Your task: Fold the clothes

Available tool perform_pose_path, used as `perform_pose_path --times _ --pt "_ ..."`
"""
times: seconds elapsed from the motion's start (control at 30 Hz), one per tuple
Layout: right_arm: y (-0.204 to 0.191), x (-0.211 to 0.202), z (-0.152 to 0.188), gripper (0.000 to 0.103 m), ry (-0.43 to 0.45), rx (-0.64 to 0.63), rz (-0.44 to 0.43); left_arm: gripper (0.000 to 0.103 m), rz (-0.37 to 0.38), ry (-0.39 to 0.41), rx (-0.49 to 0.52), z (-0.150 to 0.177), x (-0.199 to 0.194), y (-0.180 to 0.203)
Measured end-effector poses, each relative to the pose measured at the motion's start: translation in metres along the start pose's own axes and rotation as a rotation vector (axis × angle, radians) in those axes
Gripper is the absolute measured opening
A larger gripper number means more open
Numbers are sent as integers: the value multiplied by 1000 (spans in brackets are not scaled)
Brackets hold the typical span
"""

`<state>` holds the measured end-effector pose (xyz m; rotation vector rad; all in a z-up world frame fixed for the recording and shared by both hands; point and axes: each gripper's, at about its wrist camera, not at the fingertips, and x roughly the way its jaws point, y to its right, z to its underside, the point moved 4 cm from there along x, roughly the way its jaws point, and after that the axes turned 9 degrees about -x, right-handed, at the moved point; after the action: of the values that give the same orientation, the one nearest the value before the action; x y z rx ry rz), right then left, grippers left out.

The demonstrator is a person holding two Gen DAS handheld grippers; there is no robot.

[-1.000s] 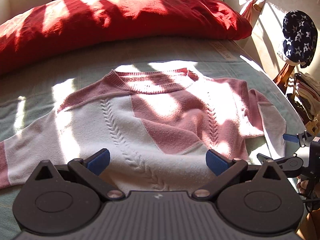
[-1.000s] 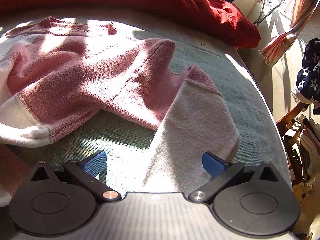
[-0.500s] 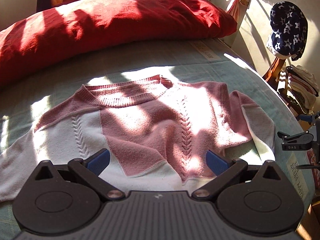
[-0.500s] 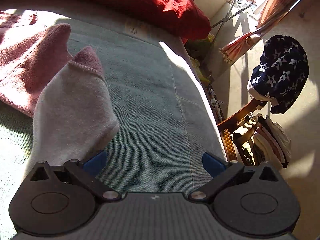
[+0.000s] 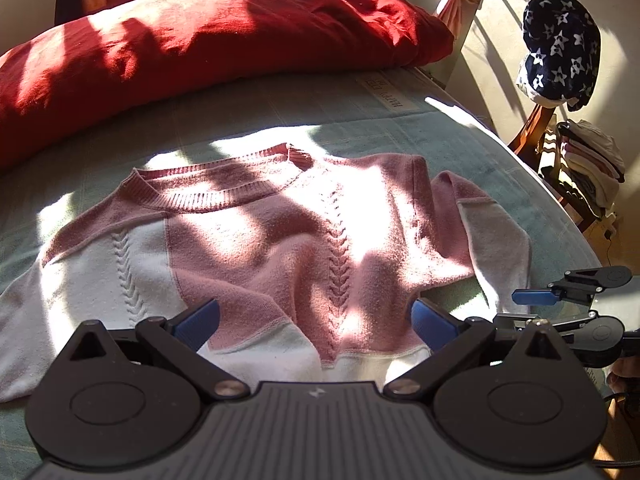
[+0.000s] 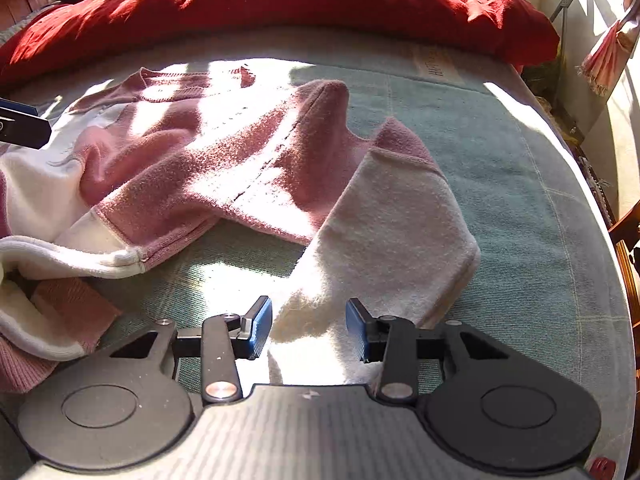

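Observation:
A pink and white knit sweater (image 5: 280, 240) lies face up on the green bed (image 5: 360, 120), neck towards the red pillow. My left gripper (image 5: 316, 320) is open and empty, just above the sweater's bottom hem. The sweater's right sleeve (image 6: 392, 220) lies folded back, its white cuff end pointing at me. My right gripper (image 6: 308, 328) has its jaws partly closed on either side of that cuff end; the blue pads stand close to the cloth without clearly pinching it. The right gripper also shows in the left wrist view (image 5: 560, 308), beside the sleeve.
A long red pillow (image 5: 200, 52) lies across the head of the bed. The bed's right edge (image 6: 600, 200) drops to the floor. A wooden chair with stacked clothes (image 5: 580, 168) and a star-patterned dark cloth (image 5: 560, 48) stand to the right.
My right gripper swung back from the bed's right edge to the sleeve cuff and its jaws narrowed around it. The left gripper drifted slightly and stayed open.

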<state>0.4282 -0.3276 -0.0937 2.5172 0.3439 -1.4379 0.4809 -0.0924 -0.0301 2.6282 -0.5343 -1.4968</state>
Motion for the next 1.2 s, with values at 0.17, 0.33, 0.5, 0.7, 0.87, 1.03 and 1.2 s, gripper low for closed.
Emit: perform_pose_path --times 0.17,0.33,0.5,0.7,0.87,1.03,1.2 --pt "-6 12 -3 43 -36 38 25 101 11 -6 -27 6 1 -7" --pt "-3 20 -2 9 -63 10 47 101 26 -8 -30 8 -1 -14" --pt "21 1 -3 4 -65 -10 111 101 27 -4 -42 8 -4 -24" --pt "67 -24 -6 4 -76 -32 211 101 23 -5 -51 8 -7 -32" --pt "110 -35 -9 3 -81 -75 319 101 19 -7 -53 6 -7 -35" --pt "158 -36 -13 3 -96 -114 419 101 11 -17 -49 5 -4 -34" --pt "206 -25 -18 3 -126 -107 470 101 10 -23 -39 4 -1 -30"
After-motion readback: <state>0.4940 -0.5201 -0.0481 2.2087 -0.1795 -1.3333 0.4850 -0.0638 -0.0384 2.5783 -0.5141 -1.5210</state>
